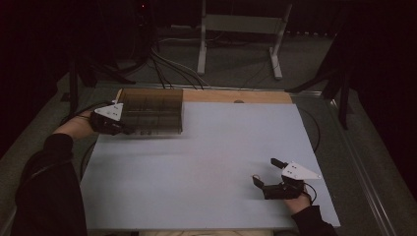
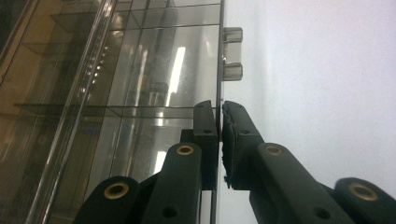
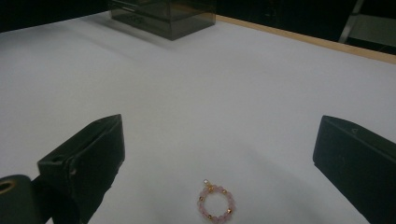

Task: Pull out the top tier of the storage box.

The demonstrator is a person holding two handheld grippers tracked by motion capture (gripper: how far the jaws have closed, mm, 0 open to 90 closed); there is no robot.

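Left gripper (image 2: 219,140) pinched the clear organizer box's (image 2: 140,93) lid edge – probably to lift it – while the right gripper (image 3: 219,154) sat wide open over a pink bead bracelet (image 3: 215,205).

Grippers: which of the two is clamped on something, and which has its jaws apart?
The left gripper pinches the clear compartment box by its thin edge. The right gripper stands wide open above the pink bead ring.

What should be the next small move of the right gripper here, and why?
Probably lower the right gripper and close it on the pink bead bracelet, which lies flat on the white table between its open jaws. The left gripper already pinches the clear box wall, holding it.
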